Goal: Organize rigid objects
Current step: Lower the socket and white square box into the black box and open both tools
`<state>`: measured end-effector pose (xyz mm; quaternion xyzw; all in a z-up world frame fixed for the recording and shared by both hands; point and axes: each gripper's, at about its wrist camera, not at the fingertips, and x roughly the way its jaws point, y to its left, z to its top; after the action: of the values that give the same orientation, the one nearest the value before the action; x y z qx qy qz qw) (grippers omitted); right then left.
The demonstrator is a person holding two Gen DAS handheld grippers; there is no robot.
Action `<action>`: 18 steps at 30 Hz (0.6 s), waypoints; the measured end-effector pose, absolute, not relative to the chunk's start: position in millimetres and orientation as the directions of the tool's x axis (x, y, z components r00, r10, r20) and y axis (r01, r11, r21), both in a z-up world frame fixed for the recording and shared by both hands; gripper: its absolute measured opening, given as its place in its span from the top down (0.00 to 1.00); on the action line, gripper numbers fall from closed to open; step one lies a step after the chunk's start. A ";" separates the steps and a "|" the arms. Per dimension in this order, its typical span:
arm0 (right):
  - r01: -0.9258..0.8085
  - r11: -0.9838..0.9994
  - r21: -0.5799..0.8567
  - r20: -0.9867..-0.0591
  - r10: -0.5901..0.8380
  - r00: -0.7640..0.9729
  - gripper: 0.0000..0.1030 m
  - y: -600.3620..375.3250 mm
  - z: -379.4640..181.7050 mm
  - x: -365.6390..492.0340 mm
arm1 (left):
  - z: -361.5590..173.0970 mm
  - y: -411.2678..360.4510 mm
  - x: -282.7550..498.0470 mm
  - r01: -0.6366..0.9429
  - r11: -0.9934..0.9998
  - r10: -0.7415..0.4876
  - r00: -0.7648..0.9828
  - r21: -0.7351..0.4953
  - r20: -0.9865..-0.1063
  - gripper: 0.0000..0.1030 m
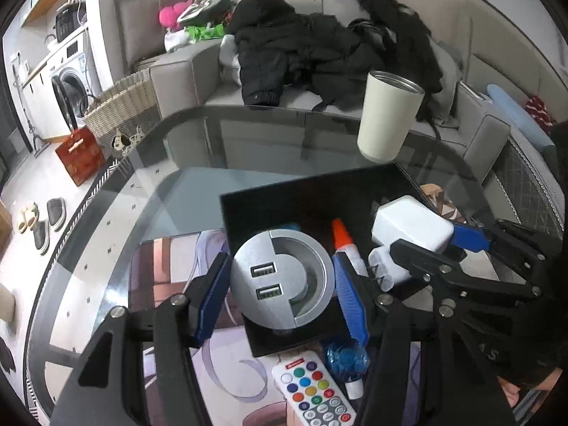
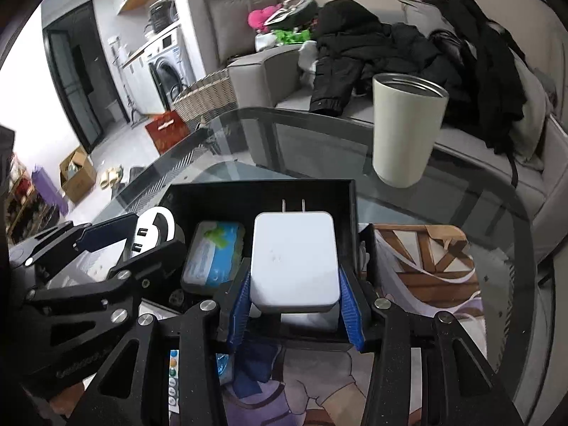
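Note:
A black open box (image 1: 269, 195) (image 2: 262, 188) sits on the glass table. My left gripper (image 1: 280, 284) is shut on a round silver USB hub (image 1: 282, 280), held over the box's near left part; the hub also shows in the right wrist view (image 2: 154, 230). My right gripper (image 2: 294, 301) (image 1: 440, 245) is shut on a white plug charger (image 2: 294, 259) (image 1: 411, 222), held over the box's right side, prongs pointing away. Inside the box lie a blue-green packet (image 2: 213, 255), an orange-tipped glue bottle (image 1: 344, 238) and another white adapter (image 1: 387, 266).
A cream tumbler (image 1: 387, 117) (image 2: 404, 127) stands on the glass beyond the box. A white remote with coloured buttons (image 1: 312, 390) and a blue clear item (image 1: 346, 358) lie on the printed mat (image 1: 170, 266) near me. A grey sofa with black clothes stands behind the table.

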<state>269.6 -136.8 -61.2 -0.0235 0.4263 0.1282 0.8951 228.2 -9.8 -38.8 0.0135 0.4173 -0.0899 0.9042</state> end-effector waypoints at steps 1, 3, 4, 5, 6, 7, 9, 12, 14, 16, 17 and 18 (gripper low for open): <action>-0.252 0.966 0.062 -0.774 0.206 0.598 0.57 -134.0 -62.4 269.6 | -37.9 -10.0 228.3 0.182 0.982 -0.153 0.628 -0.048 -0.763 0.45; -0.248 0.967 0.063 -0.787 0.201 0.583 0.57 -132.6 -63.7 269.2 | -37.7 -9.5 225.6 0.189 0.981 -0.154 0.619 -0.044 -0.770 0.45; -0.251 0.966 0.060 -0.793 0.199 0.576 0.57 -131.8 -63.9 268.7 | -37.7 -9.9 224.6 0.197 0.980 -0.152 0.616 -0.037 -0.773 0.45; -0.255 0.965 0.058 -0.798 0.199 0.569 0.57 -130.6 -63.7 267.6 | -37.3 -10.7 222.8 0.206 0.978 -0.152 0.612 -0.029 -0.776 0.45; -0.258 0.964 0.059 -0.806 0.199 0.558 0.57 -130.2 -64.0 267.5 | -37.2 -9.9 221.6 0.208 0.978 -0.155 0.609 -0.032 -0.778 0.45; -0.260 0.964 0.062 -0.812 0.200 0.548 0.57 -130.0 -63.8 266.3 | -36.9 -9.6 220.6 0.210 0.977 -0.157 0.608 -0.033 -0.778 0.45; -0.263 0.962 0.071 -0.816 0.208 0.539 0.57 -130.1 -62.9 263.5 | -37.2 -8.9 220.1 0.217 0.976 -0.159 0.610 -0.030 -0.776 0.44; -0.272 0.960 0.065 -0.815 0.208 0.540 0.56 -129.4 -62.8 261.8 | -37.6 -9.3 219.1 0.225 0.974 -0.156 0.610 -0.019 -0.777 0.44; -0.271 0.960 0.065 -0.816 0.208 0.540 0.56 -129.2 -62.7 261.3 | -39.6 -7.0 222.2 0.214 0.976 -0.164 0.592 -0.042 -0.789 0.43; -0.270 0.961 0.065 -0.817 0.206 0.538 0.56 -128.6 -61.5 262.8 | -46.0 -3.3 227.3 0.206 0.975 -0.190 0.555 -0.088 -0.810 0.41; -0.270 0.960 0.069 -0.817 0.210 0.537 0.55 -128.5 -61.1 262.3 | -48.3 -2.3 228.4 0.204 0.974 -0.199 0.546 -0.102 -0.814 0.41; -0.272 0.959 0.078 -0.817 0.218 0.534 0.52 -129.0 -60.6 262.3 | -50.4 -1.7 229.2 0.203 0.973 -0.208 0.539 -0.114 -0.816 0.41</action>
<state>262.3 -129.0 -60.6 -0.0291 0.4622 0.1399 0.8752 229.2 -1.7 -50.4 -0.0026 0.4656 -0.1171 0.8772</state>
